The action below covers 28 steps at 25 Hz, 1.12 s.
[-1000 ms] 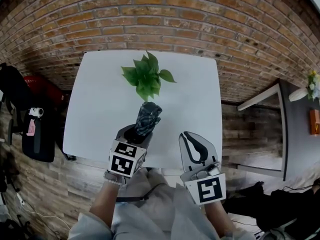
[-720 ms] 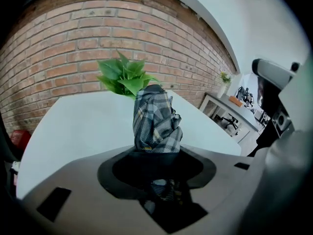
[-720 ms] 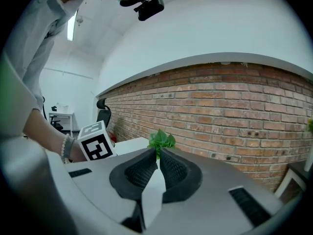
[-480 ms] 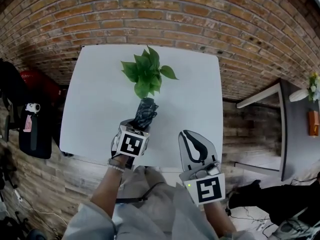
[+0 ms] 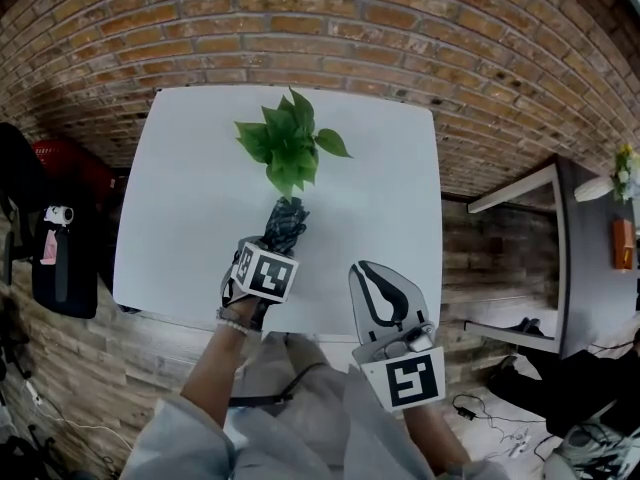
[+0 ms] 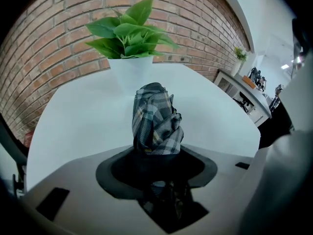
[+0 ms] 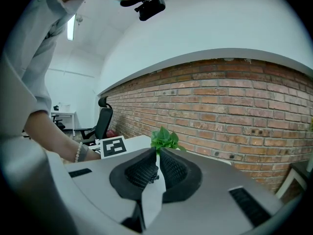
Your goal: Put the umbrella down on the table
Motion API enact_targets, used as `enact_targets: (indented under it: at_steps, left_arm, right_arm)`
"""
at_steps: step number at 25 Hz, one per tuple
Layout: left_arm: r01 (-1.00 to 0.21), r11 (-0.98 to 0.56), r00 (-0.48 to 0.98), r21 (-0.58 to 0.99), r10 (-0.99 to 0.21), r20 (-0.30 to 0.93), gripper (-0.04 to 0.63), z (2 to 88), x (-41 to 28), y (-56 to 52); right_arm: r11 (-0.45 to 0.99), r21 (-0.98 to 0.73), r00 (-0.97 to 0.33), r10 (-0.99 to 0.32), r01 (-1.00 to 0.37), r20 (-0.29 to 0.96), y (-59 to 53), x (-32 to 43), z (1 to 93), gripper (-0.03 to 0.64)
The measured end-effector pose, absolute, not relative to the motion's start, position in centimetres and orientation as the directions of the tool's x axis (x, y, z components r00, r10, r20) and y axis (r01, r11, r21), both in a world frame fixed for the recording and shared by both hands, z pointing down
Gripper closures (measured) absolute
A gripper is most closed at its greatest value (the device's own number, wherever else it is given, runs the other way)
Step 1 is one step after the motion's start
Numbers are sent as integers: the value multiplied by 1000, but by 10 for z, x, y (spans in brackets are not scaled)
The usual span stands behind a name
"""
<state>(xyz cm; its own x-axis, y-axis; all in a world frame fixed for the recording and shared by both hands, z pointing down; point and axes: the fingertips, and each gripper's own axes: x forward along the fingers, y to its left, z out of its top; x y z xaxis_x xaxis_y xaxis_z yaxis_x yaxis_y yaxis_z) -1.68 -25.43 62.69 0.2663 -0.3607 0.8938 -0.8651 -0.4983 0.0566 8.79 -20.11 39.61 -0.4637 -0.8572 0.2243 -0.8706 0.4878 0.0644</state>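
Note:
A folded plaid umbrella [image 5: 285,226] [image 6: 156,121] sticks out of my left gripper [image 5: 271,252] [image 6: 156,166], slanting down toward the white table [image 5: 385,193] just in front of the potted plant [image 5: 285,146] [image 6: 128,31]. Its black jaws are around the umbrella's near end and are opening, with the umbrella still between them. Whether the far end touches the tabletop I cannot tell. My right gripper [image 5: 367,268] [image 7: 157,153] hovers level over the table's near right edge, its jaws together and empty.
The plant's white pot [image 6: 131,71] stands mid-table right behind the umbrella. A brick wall [image 5: 330,28] runs behind the table. A black office chair [image 5: 55,258] is at the left and a low side table [image 5: 555,258] at the right.
My left gripper has sunk toward the table with the umbrella and tipped more steeply down, the umbrella's end nearer the plant. The right gripper has stayed in place.

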Motion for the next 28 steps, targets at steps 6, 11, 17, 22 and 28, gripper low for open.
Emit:
enact_targets:
  at_steps: [6, 11, 17, 22, 28]
  left_arm:
    - [-858, -504, 318, 98, -372, 872, 346, 628, -15, -256]
    - [-869, -485, 331, 93, -431, 839, 311, 617, -22, -260]
    - [-844, -522, 400, 120, -465, 790, 301, 585, -21, -253]
    - [-807, -578, 483, 119, -532, 696, 301, 542, -17, -244]
    - [-806, -590, 520, 49, -666, 534, 428, 479, -21, -241]
  right_arm:
    - [488, 62, -464, -857, -871, 223, -202, 86, 398, 563]
    - [495, 59, -471, -852, -867, 231, -198, 80, 399, 563]
    - [503, 77, -477, -850, -861, 225, -196, 76, 396, 563]
    - [502, 96, -477, -855, -859, 206, -194, 74, 388, 563]
    - [493, 113, -469, -864, -863, 181, -189, 75, 374, 563]
